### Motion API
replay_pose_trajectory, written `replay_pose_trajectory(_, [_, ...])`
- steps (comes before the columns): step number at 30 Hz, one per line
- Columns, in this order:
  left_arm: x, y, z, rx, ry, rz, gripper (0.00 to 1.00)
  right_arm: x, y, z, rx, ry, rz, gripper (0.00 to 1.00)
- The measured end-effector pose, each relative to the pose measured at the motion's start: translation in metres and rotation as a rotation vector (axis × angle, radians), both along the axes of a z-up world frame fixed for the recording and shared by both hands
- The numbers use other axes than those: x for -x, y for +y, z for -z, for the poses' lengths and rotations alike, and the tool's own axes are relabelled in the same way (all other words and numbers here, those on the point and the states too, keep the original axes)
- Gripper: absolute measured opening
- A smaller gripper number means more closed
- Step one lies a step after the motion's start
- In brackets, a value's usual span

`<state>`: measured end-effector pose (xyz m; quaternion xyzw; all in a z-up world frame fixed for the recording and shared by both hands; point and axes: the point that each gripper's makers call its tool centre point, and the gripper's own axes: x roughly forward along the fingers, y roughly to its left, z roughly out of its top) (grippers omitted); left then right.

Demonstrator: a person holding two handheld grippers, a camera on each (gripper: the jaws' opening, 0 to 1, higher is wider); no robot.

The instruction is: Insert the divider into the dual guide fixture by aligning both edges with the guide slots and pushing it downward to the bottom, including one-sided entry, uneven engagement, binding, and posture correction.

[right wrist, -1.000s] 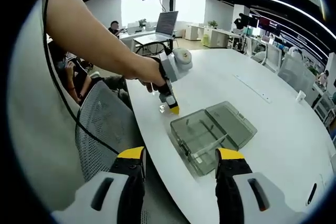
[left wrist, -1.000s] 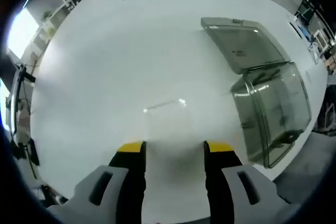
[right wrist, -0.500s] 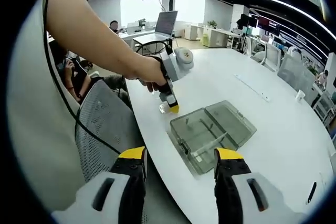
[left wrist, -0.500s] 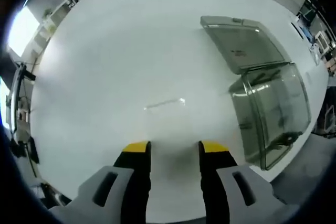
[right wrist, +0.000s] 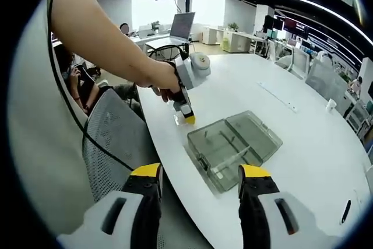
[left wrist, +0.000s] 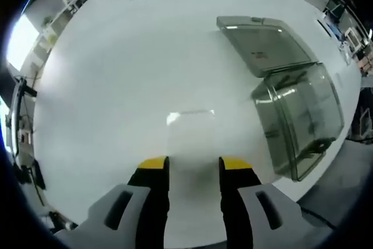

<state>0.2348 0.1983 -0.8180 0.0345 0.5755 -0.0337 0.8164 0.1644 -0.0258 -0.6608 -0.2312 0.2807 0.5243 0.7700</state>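
Left gripper view: the left claw pinches the clear divider between its yellow tips, just over the white desk. The dual guide fixture, a smoky box with its lid open, lies apart to the right. In the right gripper view, the right claw is spread, holding nothing.

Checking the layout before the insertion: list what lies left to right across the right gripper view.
Mesh chair back → left gripper held over the table edge → open smoky plastic box on the white table → small white cup near the far right.
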Motion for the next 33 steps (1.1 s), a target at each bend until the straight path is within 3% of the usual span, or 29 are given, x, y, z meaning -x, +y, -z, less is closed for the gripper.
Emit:
replay_pose_trajectory(15, [0.002, 0.0, -0.004, 0.012, 0.014, 0.049, 0.29, -0.001, -0.001, 0.0, -0.003, 0.0, 0.007, 0.51])
replay_pose_trajectory(33, [0.011, -0.003, -0.003, 0.013, 0.093, 0.12, 0.29, -0.001, -0.001, -0.002, -0.008, -0.003, 0.002, 0.51])
